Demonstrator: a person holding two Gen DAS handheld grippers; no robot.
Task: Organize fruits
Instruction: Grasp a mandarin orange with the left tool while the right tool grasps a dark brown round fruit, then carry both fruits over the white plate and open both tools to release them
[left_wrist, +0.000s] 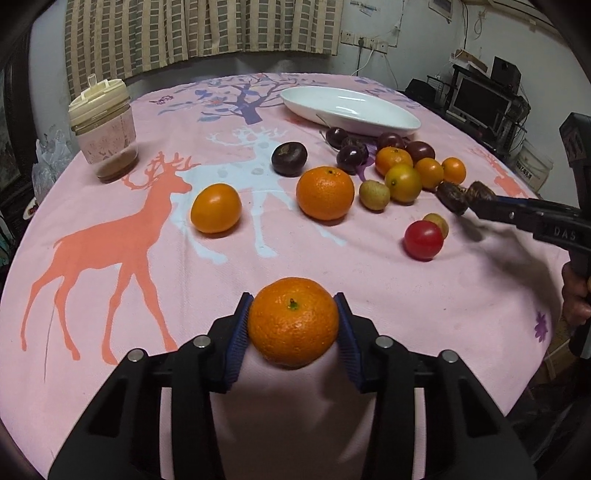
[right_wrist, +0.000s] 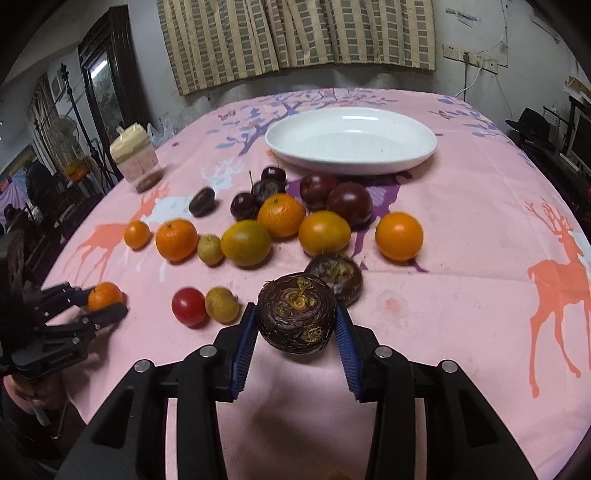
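My left gripper (left_wrist: 293, 319) is shut on an orange tangerine (left_wrist: 293, 321), held near the table's front; it also shows in the right wrist view (right_wrist: 105, 299). My right gripper (right_wrist: 296, 319) is shut on a dark brown water chestnut (right_wrist: 296, 314), seen from the side in the left wrist view (left_wrist: 480, 197). A second water chestnut (right_wrist: 334, 273) lies just behind it. Several oranges (right_wrist: 325, 232), dark plums (right_wrist: 349, 203), cherries (right_wrist: 243, 205), a red tomato (right_wrist: 189, 306) and small tan fruits (right_wrist: 221, 304) lie on the pink cloth. A white plate (right_wrist: 351, 162) sits empty behind them.
A lidded jar (left_wrist: 103, 129) stands at the table's left edge. The round table with the pink deer cloth (left_wrist: 110, 240) drops off at right toward shelves and a monitor (left_wrist: 480, 99). A curtain hangs behind.
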